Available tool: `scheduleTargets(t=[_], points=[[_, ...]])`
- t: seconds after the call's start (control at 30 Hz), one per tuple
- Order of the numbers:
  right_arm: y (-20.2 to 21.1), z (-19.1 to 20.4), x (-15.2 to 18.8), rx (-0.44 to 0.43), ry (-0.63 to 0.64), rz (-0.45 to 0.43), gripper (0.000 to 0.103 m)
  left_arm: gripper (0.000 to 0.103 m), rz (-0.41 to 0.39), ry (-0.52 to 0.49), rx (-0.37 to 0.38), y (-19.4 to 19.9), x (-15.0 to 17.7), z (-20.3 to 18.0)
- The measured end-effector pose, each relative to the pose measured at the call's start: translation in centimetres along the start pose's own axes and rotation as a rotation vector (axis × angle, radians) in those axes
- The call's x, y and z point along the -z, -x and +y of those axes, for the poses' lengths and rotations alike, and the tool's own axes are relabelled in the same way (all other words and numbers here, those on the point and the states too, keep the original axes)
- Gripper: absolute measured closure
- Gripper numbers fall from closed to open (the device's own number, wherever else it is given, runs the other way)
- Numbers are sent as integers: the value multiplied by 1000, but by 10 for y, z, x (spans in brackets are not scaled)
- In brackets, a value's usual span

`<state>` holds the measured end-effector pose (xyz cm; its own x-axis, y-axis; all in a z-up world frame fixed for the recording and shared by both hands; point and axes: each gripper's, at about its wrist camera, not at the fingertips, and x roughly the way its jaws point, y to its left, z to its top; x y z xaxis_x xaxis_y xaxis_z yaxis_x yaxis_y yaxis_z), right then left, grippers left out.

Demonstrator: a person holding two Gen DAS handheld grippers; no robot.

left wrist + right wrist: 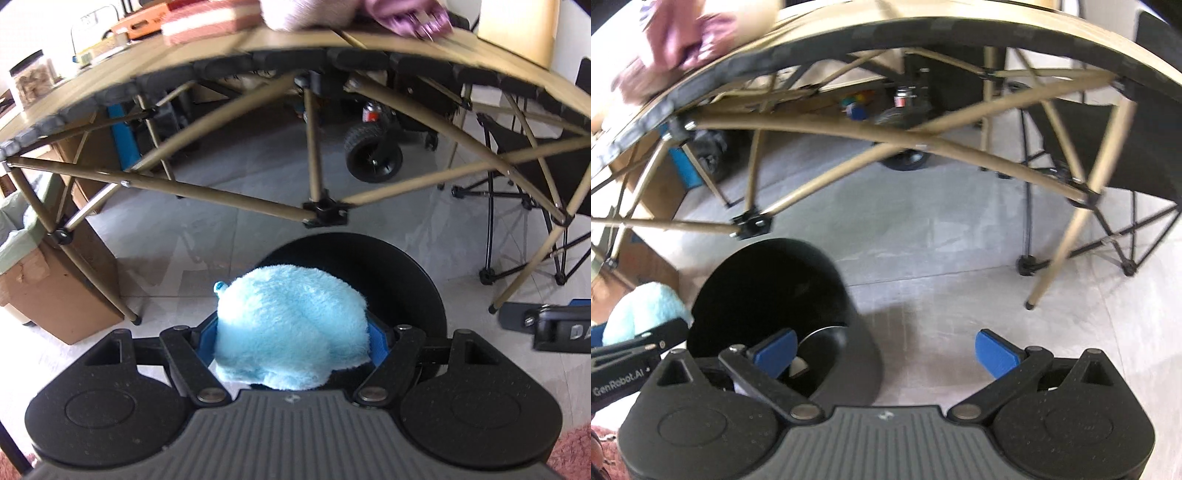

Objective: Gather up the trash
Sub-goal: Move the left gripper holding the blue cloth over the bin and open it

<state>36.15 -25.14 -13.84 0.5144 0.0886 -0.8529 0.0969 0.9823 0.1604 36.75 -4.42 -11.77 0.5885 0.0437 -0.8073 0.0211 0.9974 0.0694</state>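
Fluffy blue cloth [291, 328] between left claw [295, 338] pads (above black bin [413, 280])

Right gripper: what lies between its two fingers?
Only bare floor shows between the open right gripper's fingers; the bin stands left.

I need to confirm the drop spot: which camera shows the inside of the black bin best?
The right wrist view: it looks down into the black bin, showing its dark interior and something pale at the bottom. In the left wrist view the fluffy blue item held by the left gripper covers most of the opening.
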Motion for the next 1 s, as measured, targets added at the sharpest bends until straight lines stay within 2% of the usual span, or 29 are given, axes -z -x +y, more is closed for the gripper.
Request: scheduleTargets(t=[0.33,0.8,1.0], points=[[3,-39,2,44,-92,-22,0,28,134,6,35,-32,-4,-32],[-9,-47,0,85,-121,4,0,28,303,64,55,-69,-11,-43],[-14,-47,-2,82,-121,18,0,26,336,76,58,-73,-10,-44]])
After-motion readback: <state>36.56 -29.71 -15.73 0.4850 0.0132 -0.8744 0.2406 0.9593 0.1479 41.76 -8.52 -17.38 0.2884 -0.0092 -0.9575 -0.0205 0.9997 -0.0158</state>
